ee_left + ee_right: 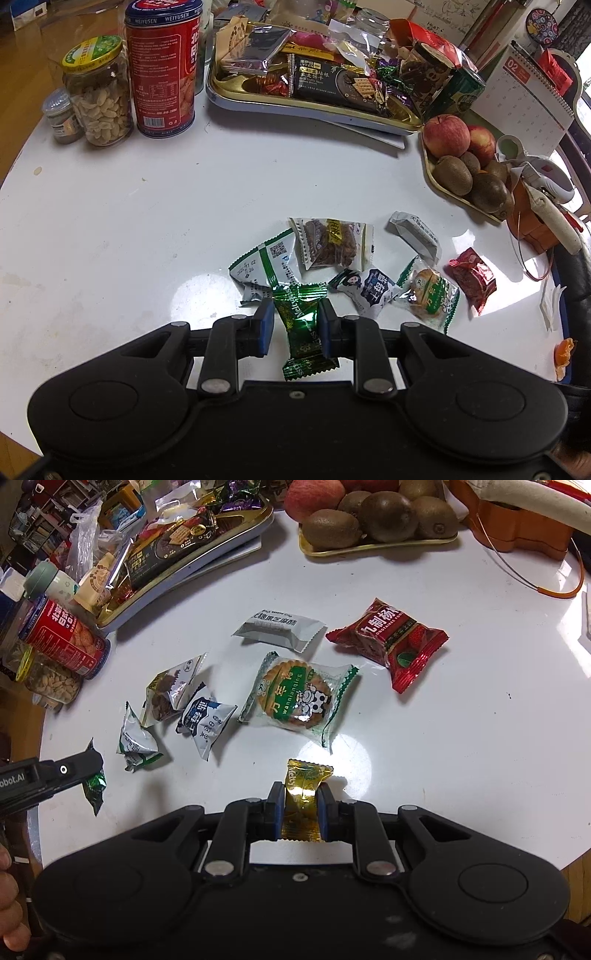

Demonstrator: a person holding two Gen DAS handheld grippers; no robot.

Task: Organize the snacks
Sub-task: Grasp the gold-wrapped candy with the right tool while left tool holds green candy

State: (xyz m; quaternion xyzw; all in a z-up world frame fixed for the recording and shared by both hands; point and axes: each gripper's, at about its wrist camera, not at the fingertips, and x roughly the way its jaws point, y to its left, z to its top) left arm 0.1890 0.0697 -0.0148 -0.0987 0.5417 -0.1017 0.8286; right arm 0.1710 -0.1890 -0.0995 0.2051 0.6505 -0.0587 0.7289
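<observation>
While both your grippers hang over the white table (110,206), each one's got a candy. Left gripper (295,325): blue pads clamped on a green foil candy (301,321), wrapper ends sticking out above & below the fingers, candy lifted clear of the tabletop as seen from the right wrist cam. Right gripper (300,812): squeezed tight on a gold-wrapped candy (301,794), its twisted end poking up past the fingertips.

Rest of the loose snacks sit in a cluster mid-table, just beyond your left fingers. You've got a green-striped white packet (260,271) nearest, touching a clear pack of brown dried stuff (330,242) behind it. A white/blue milk-candy packet (365,290) lies beside a round biscuit in a green-edged wrapper (428,295). A plain white packet (415,234) sits behind those, and a red plum-snack pack (472,278) is off toward the table's right edge, apart from the others.

Far side of the table: gold tray (236,94) heaped w/ mixed wrapped snacks. At the far left, a red tin (162,70), a peanut jar (99,92) w/ a green lid & a small grey-capped jar (62,118) stand in a row, close together. Far right, a shallow tray of apples & kiwis (430,173) near the edge, desk calendar (524,99) behind it.
</observation>
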